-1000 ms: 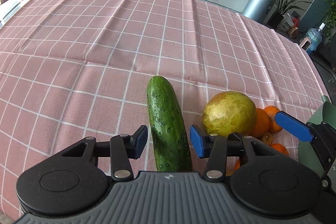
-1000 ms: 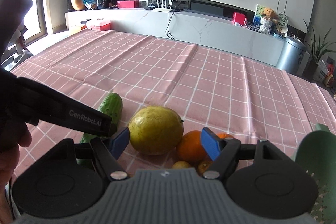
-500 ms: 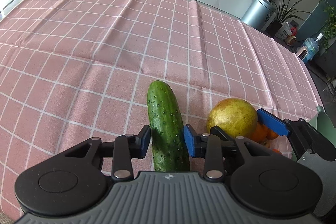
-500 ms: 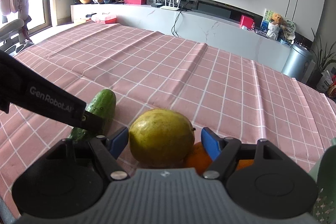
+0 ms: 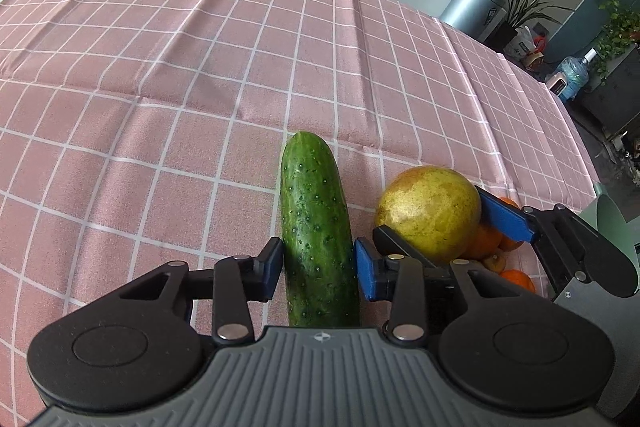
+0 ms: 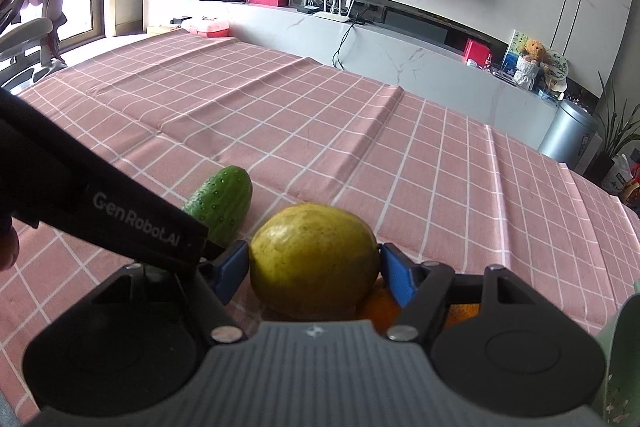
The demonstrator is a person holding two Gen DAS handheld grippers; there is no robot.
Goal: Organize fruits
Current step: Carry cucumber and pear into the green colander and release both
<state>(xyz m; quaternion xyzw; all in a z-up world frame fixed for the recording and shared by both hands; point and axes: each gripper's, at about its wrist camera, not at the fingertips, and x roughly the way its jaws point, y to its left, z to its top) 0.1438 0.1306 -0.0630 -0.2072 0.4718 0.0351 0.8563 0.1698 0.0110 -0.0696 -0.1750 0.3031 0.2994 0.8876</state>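
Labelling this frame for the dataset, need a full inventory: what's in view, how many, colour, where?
cucumber: 1, green, lying on the cloth, between the left tongs' pads
large round fruit: 1, yellow-green, right of the cucumber, between the right tongs' pads
oranges: several, exact count hidden, orange, bunched behind and right of the large fruit
tablecloth: 1, pink with white grid, covers the table
green item: 1, pale green, right edge, only partly seen
bin: 1, silver, beyond the table's far right corner
left tongs: 1, black with blue pads, closed onto the cucumber
right tongs: 1, black with blue pads, against the large fruit's sides
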